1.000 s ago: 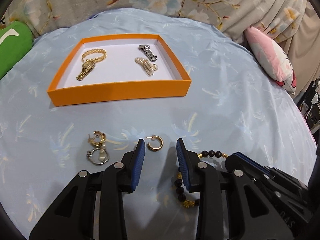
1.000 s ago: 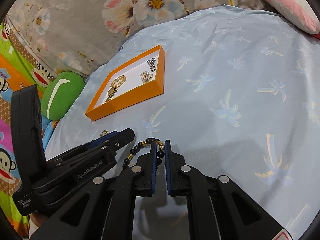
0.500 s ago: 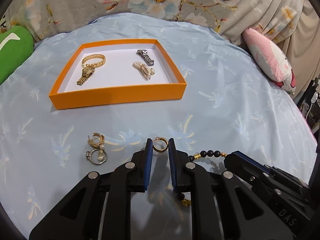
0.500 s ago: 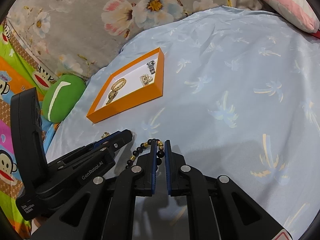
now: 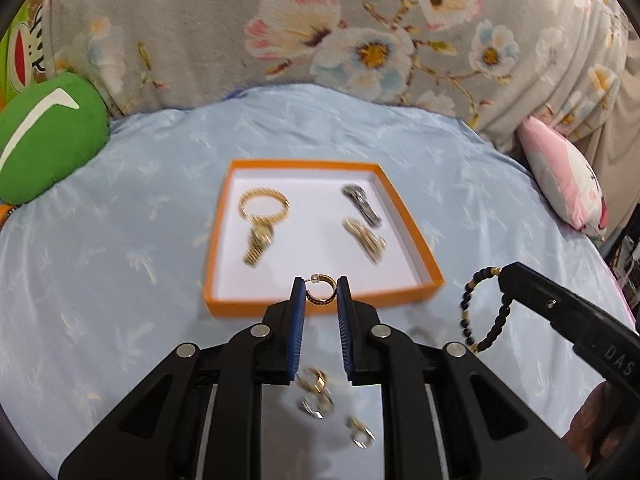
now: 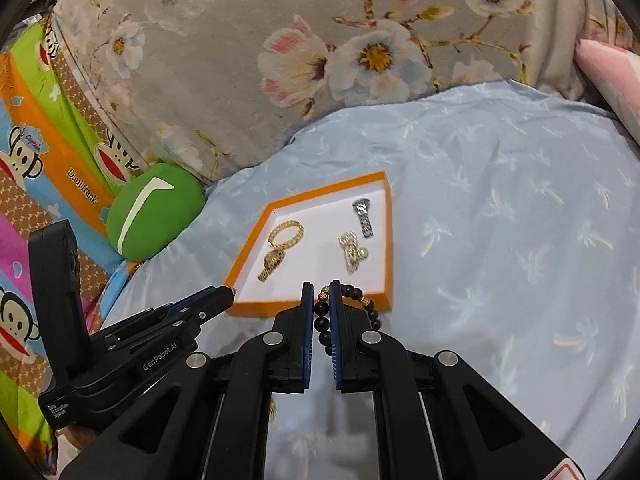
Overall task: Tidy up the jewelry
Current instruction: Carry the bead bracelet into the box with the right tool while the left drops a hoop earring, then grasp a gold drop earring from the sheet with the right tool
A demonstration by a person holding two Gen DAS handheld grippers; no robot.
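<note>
Two loads airborne: left gripper (image 5: 320,290) jaws clenched on hoop earring (image 5: 321,289), right gripper (image 6: 321,298) jaws clenched on bead bracelet (image 6: 322,322). Orange tray (image 5: 280,305) straight ahead below both; left nearer its front wall.

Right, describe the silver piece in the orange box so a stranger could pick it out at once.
Find the orange box on the pale blue bedspread. In its far right corner lies the silver piece, a short flat strap of links. It is the only silver thing there; the gold watch and pearly clip are yellow-toned.
</note>
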